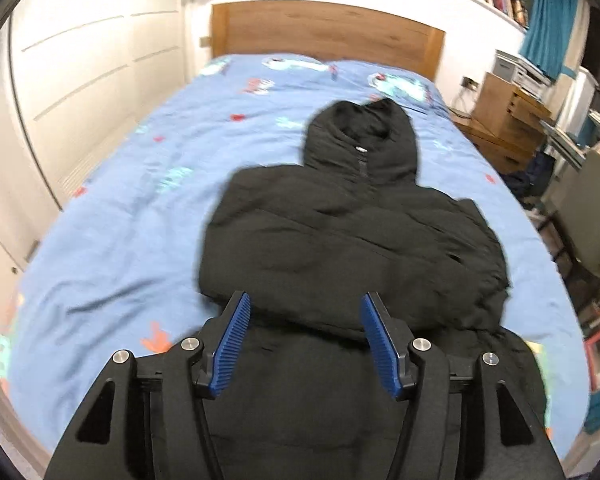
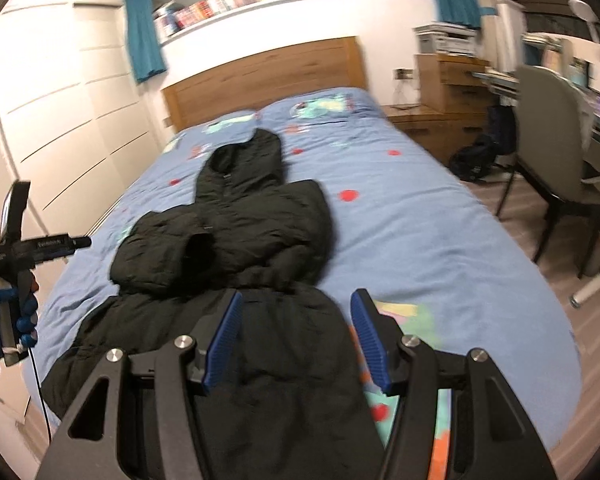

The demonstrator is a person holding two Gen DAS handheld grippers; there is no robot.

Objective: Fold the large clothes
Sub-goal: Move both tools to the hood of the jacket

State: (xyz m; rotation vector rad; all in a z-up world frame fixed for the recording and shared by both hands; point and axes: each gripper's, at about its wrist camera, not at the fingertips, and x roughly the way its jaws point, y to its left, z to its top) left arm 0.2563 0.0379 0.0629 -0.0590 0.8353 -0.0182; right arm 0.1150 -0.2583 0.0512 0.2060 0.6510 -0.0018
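A black hooded puffer jacket point(image 1: 340, 240) lies on the bed with its hood point(image 1: 360, 140) toward the headboard and both sleeves folded in over the chest. It also shows in the right wrist view point(image 2: 240, 240). My left gripper point(image 1: 305, 312) is open and empty, above the jacket's lower part. My right gripper point(image 2: 296, 308) is open and empty, above the jacket's hem near its right side. The left gripper, held in a gloved hand, also shows at the left edge of the right wrist view point(image 2: 16, 248).
The bed has a blue patterned duvet point(image 1: 140, 200) and a wooden headboard point(image 1: 324, 32). White wardrobe doors point(image 1: 80, 60) stand on the left. A wooden nightstand point(image 2: 432, 128), a chair point(image 2: 552, 152) and a desk stand on the right.
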